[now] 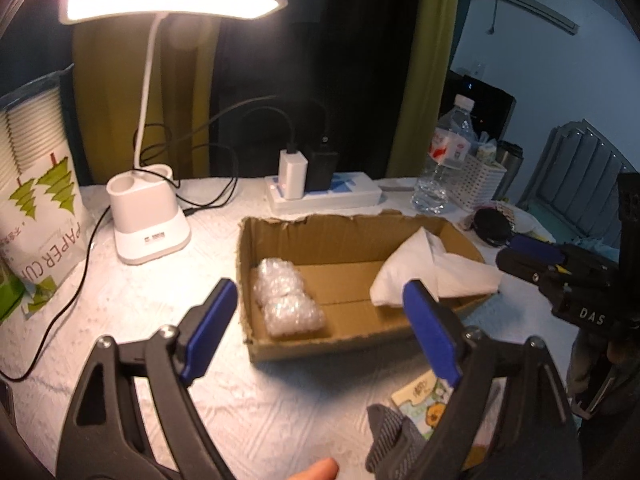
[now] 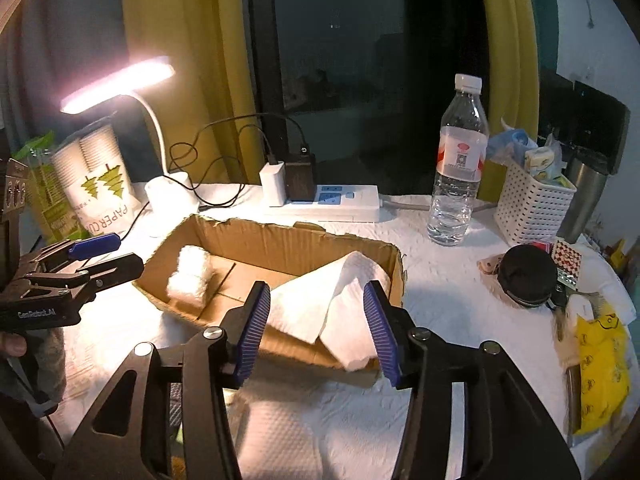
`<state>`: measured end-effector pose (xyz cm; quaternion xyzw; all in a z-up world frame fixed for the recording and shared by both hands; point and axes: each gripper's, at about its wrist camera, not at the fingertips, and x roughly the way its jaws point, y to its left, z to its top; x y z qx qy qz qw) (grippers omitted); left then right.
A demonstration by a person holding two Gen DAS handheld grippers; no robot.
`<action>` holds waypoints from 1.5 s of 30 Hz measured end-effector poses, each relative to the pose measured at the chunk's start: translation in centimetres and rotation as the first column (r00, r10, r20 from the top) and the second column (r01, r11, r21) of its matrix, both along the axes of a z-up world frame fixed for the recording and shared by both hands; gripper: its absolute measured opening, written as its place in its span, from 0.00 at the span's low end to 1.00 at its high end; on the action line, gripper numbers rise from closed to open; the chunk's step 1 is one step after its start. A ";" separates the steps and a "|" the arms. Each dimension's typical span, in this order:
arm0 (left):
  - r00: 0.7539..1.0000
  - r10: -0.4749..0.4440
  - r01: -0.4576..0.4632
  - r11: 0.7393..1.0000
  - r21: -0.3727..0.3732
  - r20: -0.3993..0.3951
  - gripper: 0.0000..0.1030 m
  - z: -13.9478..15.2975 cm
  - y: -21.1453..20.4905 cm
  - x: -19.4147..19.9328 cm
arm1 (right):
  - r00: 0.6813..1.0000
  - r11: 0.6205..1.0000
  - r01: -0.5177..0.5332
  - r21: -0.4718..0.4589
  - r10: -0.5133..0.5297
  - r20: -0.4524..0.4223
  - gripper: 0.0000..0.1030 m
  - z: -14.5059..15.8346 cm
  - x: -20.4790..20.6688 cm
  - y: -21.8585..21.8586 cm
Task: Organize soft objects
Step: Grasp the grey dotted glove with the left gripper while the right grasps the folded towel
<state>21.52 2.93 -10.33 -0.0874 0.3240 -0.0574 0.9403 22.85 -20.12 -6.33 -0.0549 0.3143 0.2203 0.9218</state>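
Observation:
An open cardboard box [image 1: 280,344] [image 2: 280,244] sits in the middle of the white table. A roll of bubble wrap [image 1: 286,298] [image 2: 190,278] lies at its left end. A white paper towel [image 1: 432,272] [image 2: 340,308] drapes over its right end and near wall. My left gripper [image 1: 320,324] is open and empty, just in front of the box. My right gripper [image 2: 316,332] is open and empty, its blue pads either side of the towel, not touching. Each gripper shows in the other view: the right gripper [image 1: 520,252] and the left gripper [image 2: 104,252].
A lit desk lamp [image 1: 148,216], a paper-cup bag [image 1: 40,208], a power strip [image 1: 324,196], a water bottle [image 2: 458,168] and a white basket [image 2: 532,208] stand behind the box. A yellow packet [image 2: 600,368] and a black round case [image 2: 528,276] lie right. A grey cloth [image 1: 390,440] lies near.

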 end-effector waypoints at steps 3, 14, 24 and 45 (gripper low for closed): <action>1.000 -0.003 0.003 1.000 -0.002 -0.001 0.84 -0.1 -0.2 -1.1 | 1.000 1.000 -0.004 0.001 0.004 -0.006 0.51 -0.1 -1.0 0.0; 0.999 -0.028 0.028 1.000 -0.013 -0.041 0.84 -2.1 -1.6 -4.0 | 0.998 1.000 -0.004 -0.016 0.003 -0.065 0.51 -2.8 -3.8 -0.5; 0.993 -0.059 0.056 0.998 -0.032 -0.106 0.84 -4.7 -3.2 -4.8 | 0.988 1.000 -0.009 -0.028 0.004 -0.157 0.51 -6.5 -5.1 -0.7; 0.964 -0.120 0.115 0.993 -0.036 -0.239 0.83 -8.6 -5.1 -4.5 | 0.979 0.991 -0.042 -0.129 0.015 -0.205 0.52 -10.4 -6.3 1.1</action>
